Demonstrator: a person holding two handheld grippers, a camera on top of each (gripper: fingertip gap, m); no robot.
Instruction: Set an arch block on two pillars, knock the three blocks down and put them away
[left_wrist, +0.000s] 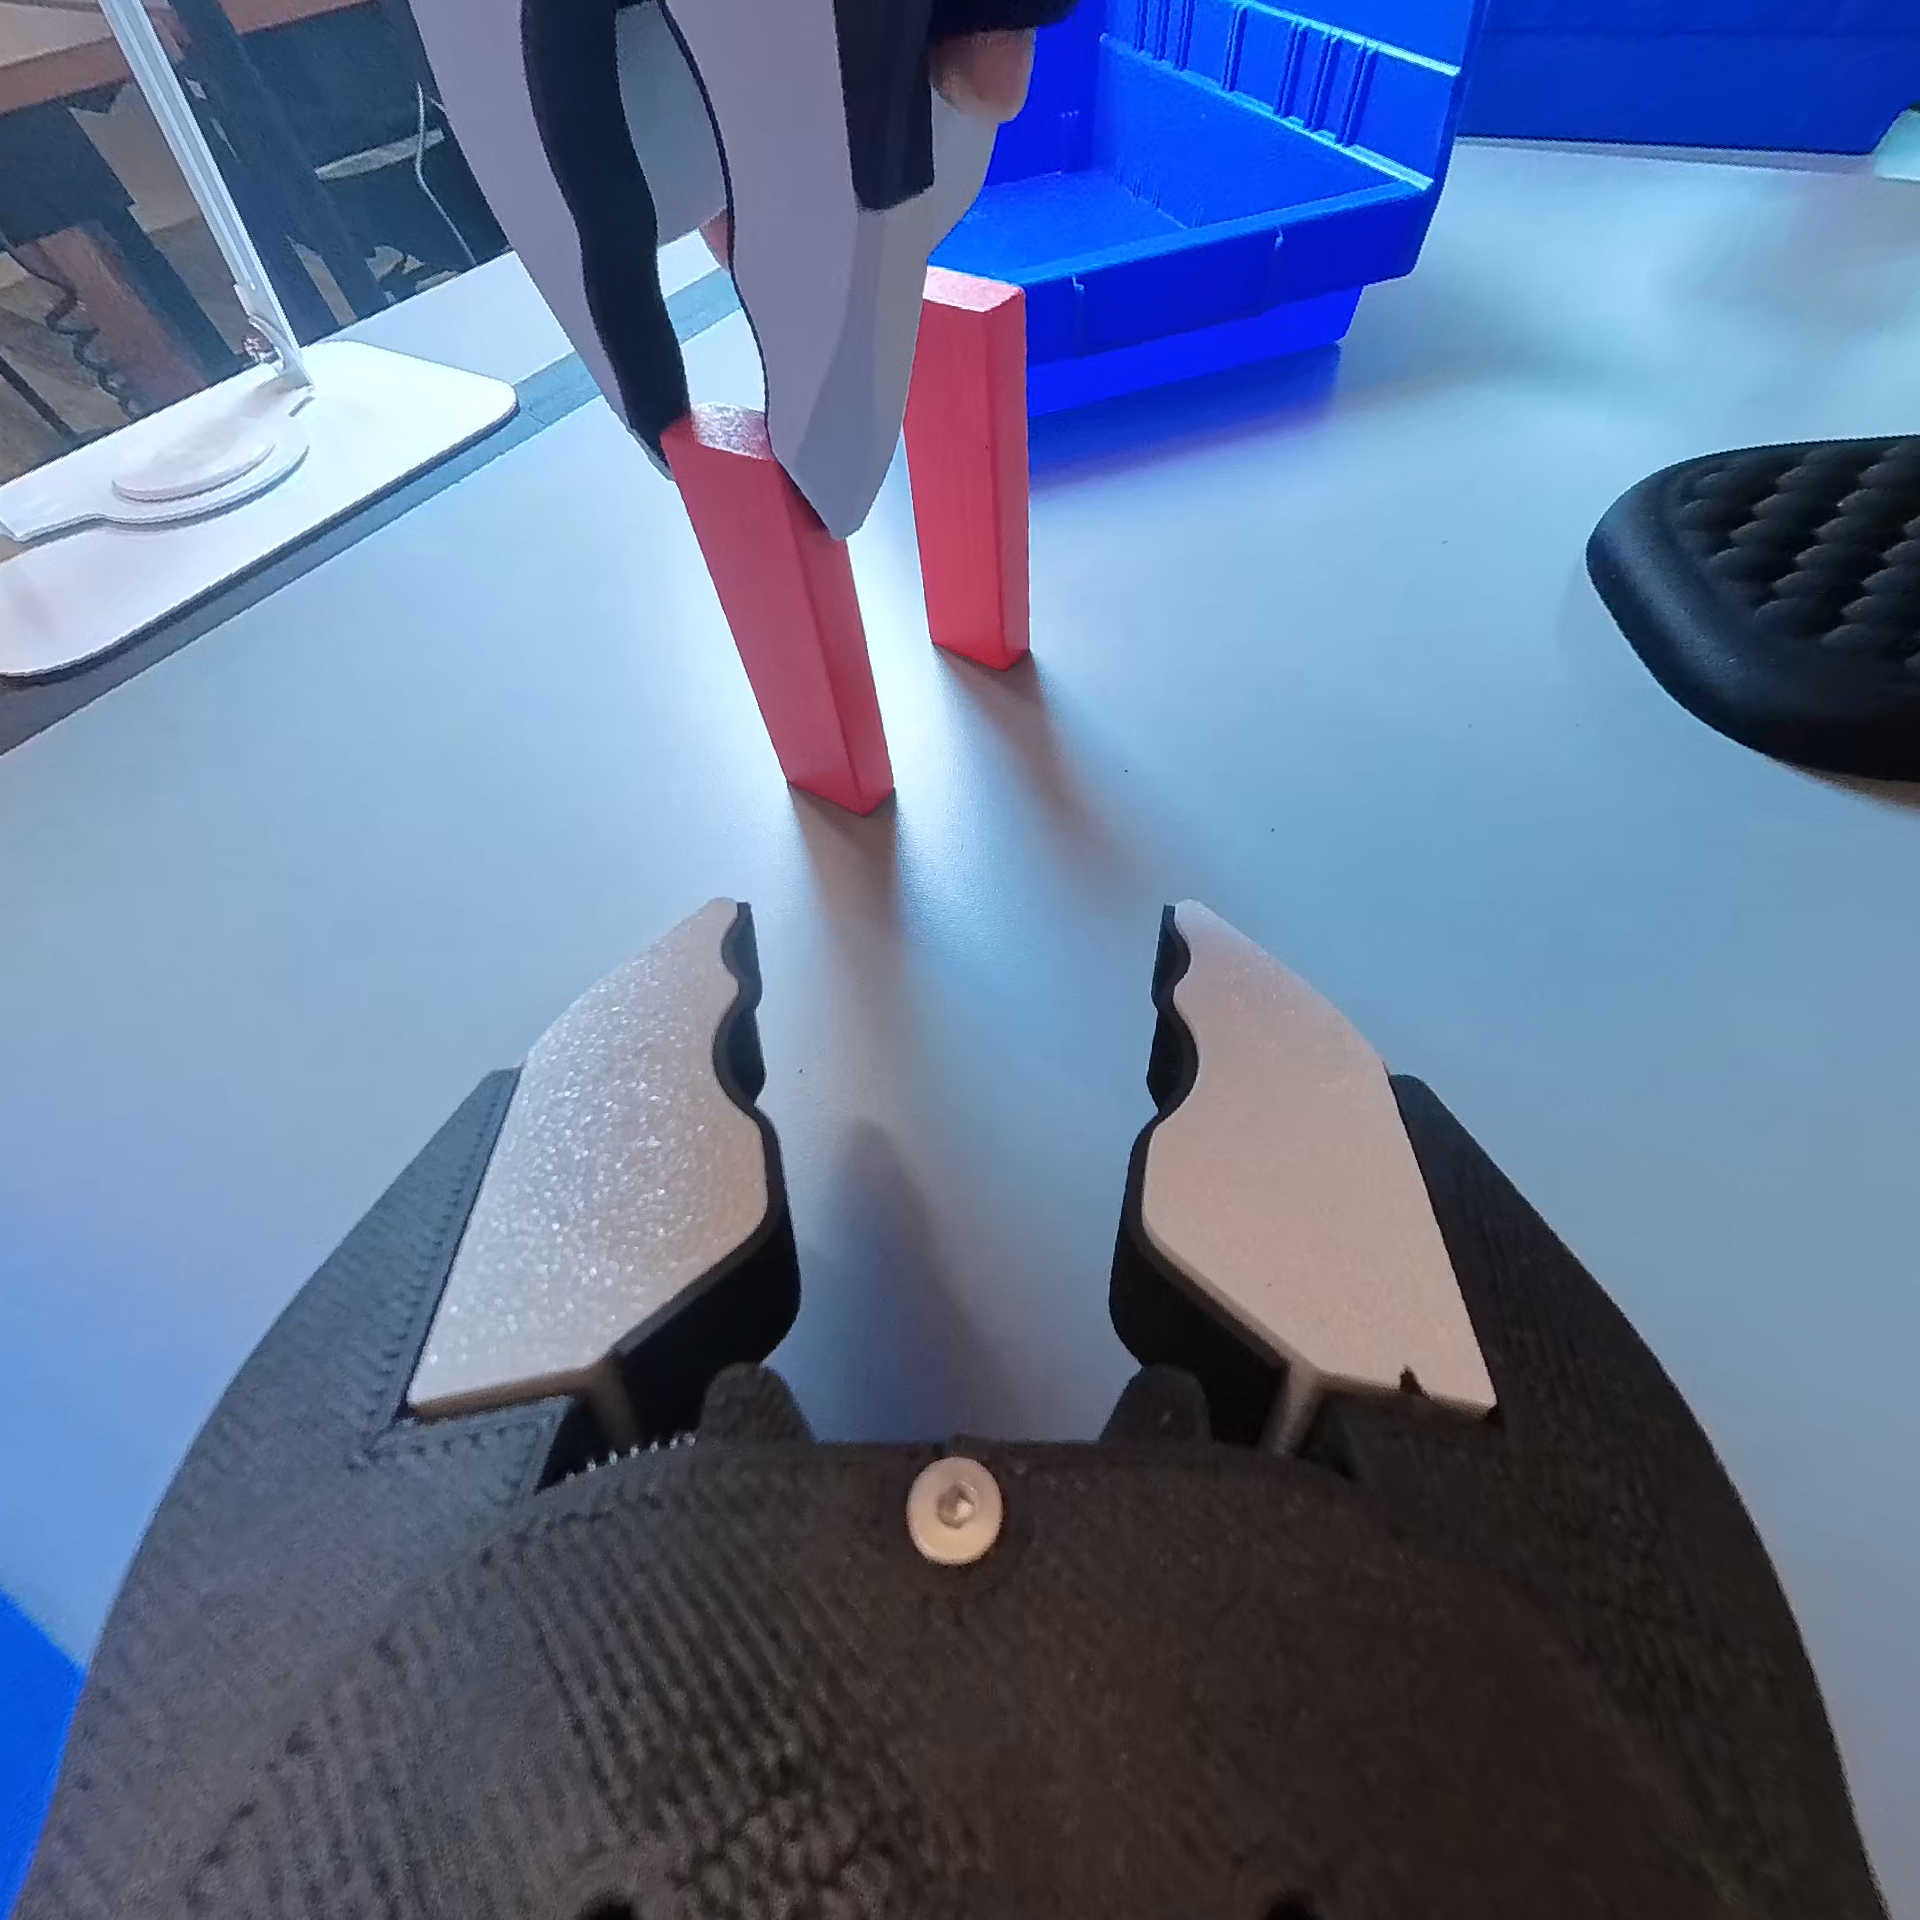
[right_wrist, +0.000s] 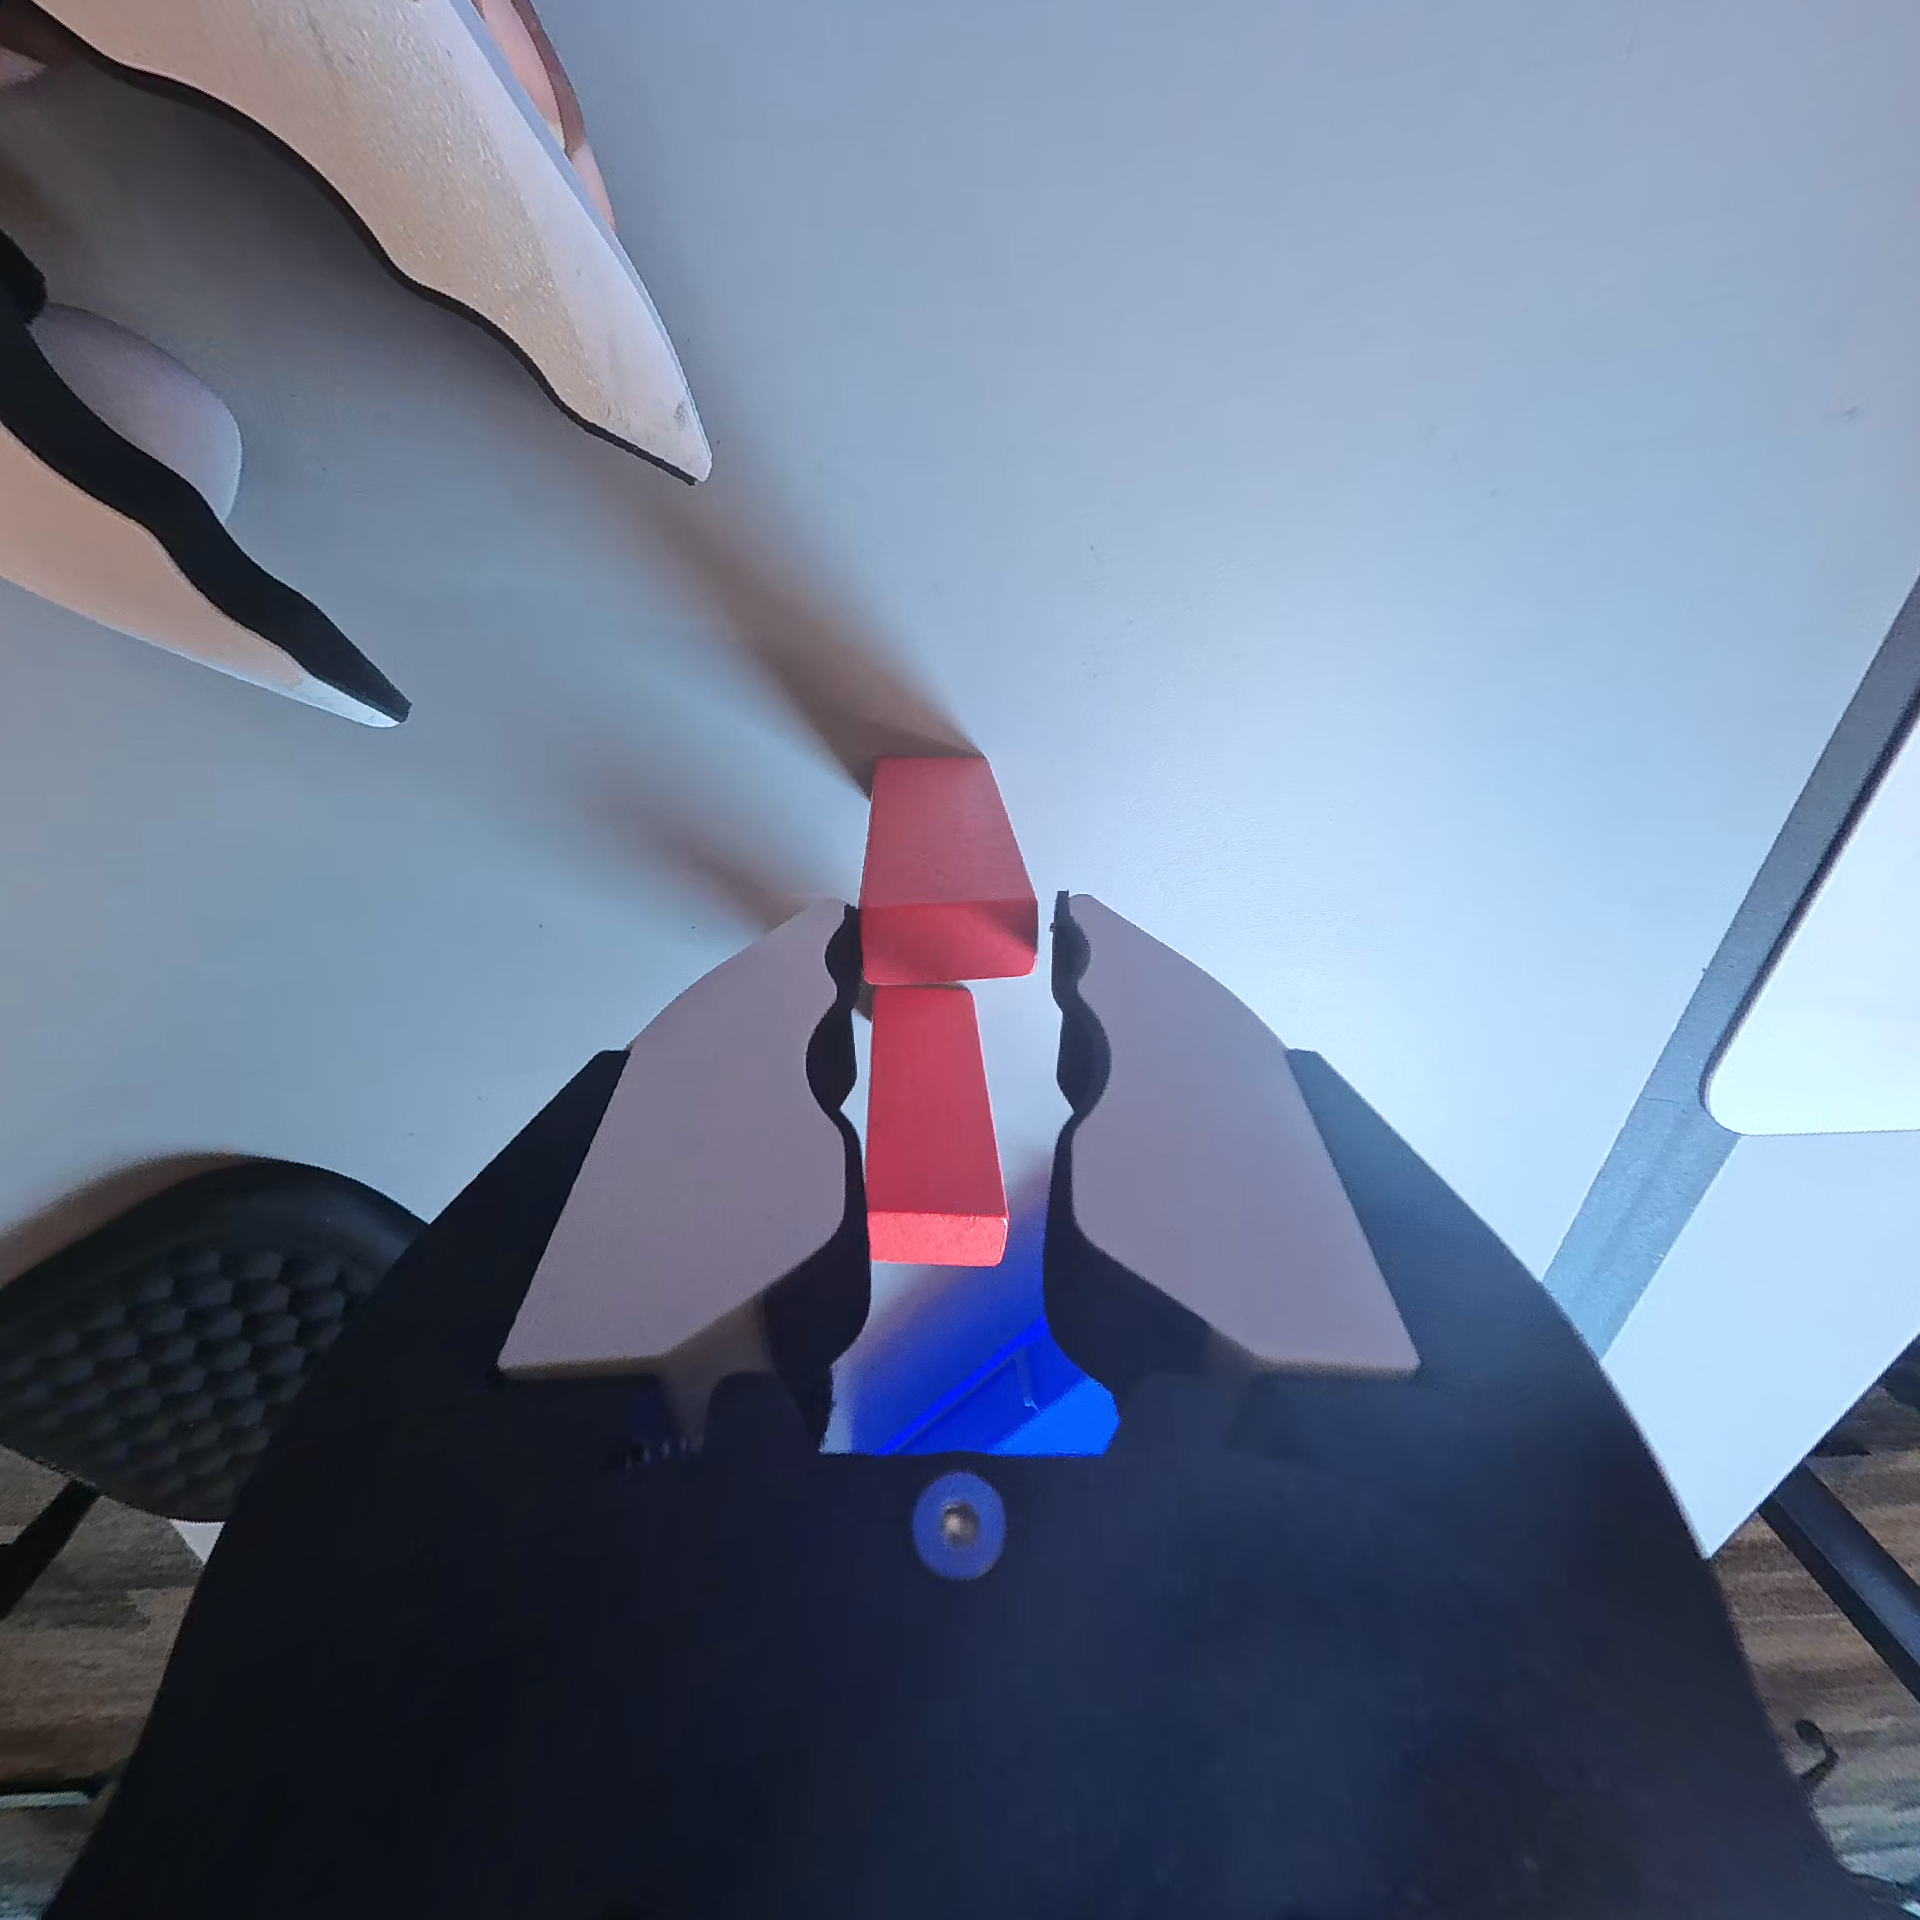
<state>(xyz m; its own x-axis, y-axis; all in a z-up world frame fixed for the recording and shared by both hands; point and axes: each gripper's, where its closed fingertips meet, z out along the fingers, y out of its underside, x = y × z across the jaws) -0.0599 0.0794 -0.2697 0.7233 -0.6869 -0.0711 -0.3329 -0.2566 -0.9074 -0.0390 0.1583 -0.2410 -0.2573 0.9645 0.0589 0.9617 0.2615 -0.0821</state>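
Grey tabletop (left_wrist: 1351, 831) with two upright red pillars (left_wrist: 774, 613), one blue bin (left_wrist: 1226, 218), both hand-held grippers (left_wrist: 956, 935) released.

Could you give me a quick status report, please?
Left gripper open, empty. Right gripper straddling near pillar, unclamped. Far pillar upright too; arch block unseen. Nothing blocking.

My left gripper (left_wrist: 956, 925): black printed plastic body with ridged, layered texture, a bright metal screw (left_wrist: 956, 1522), and pale grey fingers (left_wrist: 623, 1164) with a fine grainy, faintly sparkling matt face. Two red pillars (left_wrist: 790, 613), painted and matt, look like wood with a slightly stippled top; the blue bin (left_wrist: 1226, 208) is smooth moulded plastic with a soft sheen. My table (left_wrist: 1351, 883) is a smooth, pale, satin surface, and the black pad (left_wrist: 1787, 592) has a dimpled, matt, rubbery look.
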